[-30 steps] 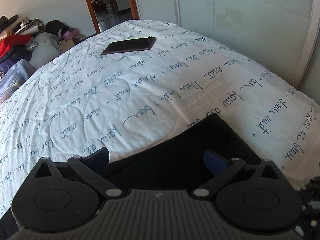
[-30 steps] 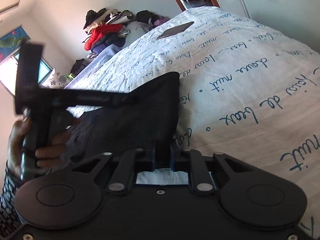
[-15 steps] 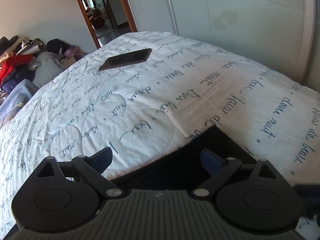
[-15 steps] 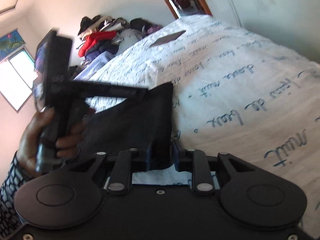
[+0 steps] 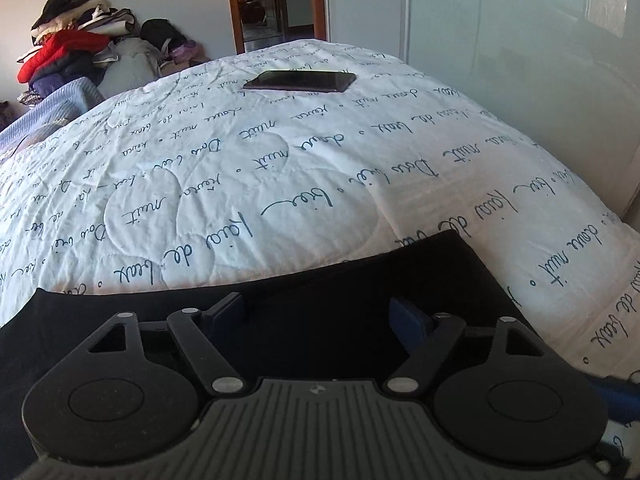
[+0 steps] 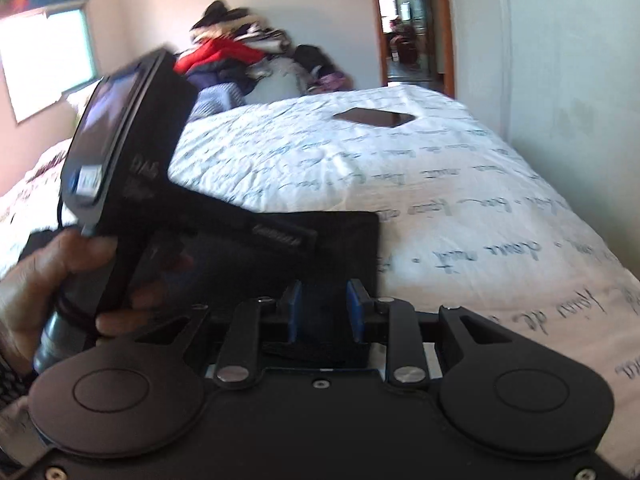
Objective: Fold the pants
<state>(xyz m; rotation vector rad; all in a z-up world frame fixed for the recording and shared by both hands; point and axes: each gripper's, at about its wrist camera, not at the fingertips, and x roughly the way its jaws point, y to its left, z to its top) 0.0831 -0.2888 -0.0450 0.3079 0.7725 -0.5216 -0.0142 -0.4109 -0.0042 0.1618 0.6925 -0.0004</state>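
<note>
Black pants (image 5: 360, 292) lie flat on the near part of the white quilt with blue script (image 5: 280, 168). My left gripper (image 5: 318, 314) hovers low over them. Its jaws are closing, still wide apart, and its blue pads (image 5: 408, 320) press on nothing. In the right wrist view the pants (image 6: 344, 248) show a straight far edge and a square corner. My right gripper (image 6: 325, 312) sits at their near edge. Its jaws are opening, with dark fabric still in the narrow gap. A hand (image 6: 52, 272) holds the left gripper's handle, blurred, at the left.
A dark phone (image 5: 300, 81) lies on the far part of the quilt. A pile of clothes (image 5: 68, 52) is heaped past the bed's far left. A doorway (image 5: 276, 4) is at the back, and pale wardrobe doors (image 5: 500, 60) run along the right.
The left gripper has sunk toward the pants and its jaws have narrowed. The right gripper has rolled to level and its jaws have parted from the fabric. The hand-held left tool looms closer.
</note>
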